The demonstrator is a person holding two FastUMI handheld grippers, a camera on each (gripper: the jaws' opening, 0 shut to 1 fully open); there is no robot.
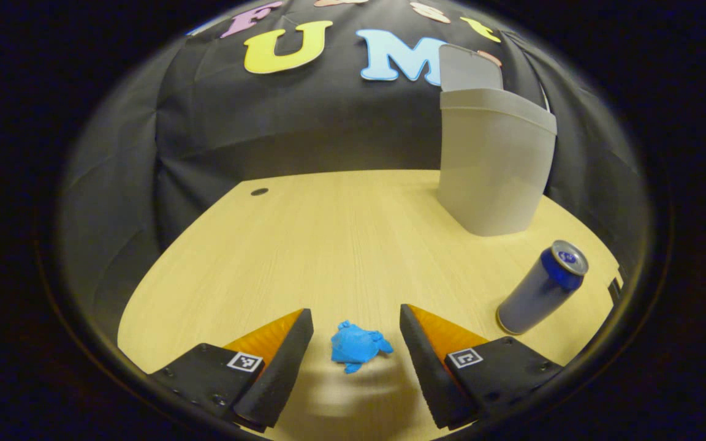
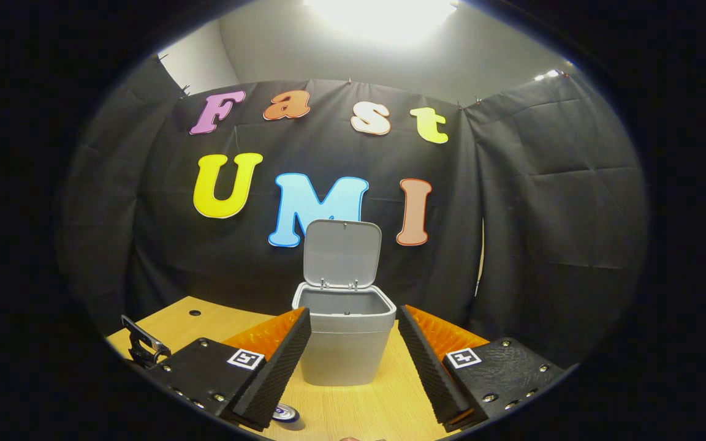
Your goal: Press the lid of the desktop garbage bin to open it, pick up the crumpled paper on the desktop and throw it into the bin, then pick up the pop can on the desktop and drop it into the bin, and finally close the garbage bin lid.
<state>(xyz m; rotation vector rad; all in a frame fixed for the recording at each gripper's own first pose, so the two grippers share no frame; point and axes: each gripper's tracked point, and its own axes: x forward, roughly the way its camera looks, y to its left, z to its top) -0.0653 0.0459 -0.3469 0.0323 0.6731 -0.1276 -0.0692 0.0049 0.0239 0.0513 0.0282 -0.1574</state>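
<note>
A crumpled blue paper (image 1: 358,347) lies on the wooden desk (image 1: 341,245), right between the fingertips of my left gripper (image 1: 356,327), which is open around it without touching. A blue pop can (image 1: 543,288) stands to the right of that gripper. The grey bin (image 1: 493,162) stands at the back right with its lid (image 1: 468,67) raised. In the right gripper view the bin (image 2: 344,340) sits ahead with its lid (image 2: 342,253) upright, and my right gripper (image 2: 354,334) hangs open above the desk in front of it. The can's top (image 2: 285,413) peeks out below the right gripper's left finger.
A small dark hole (image 1: 259,192) marks the desk's far left corner. Black cloth walls close in behind and beside the desk. Part of the other gripper (image 2: 141,348) shows at the left of the right gripper view.
</note>
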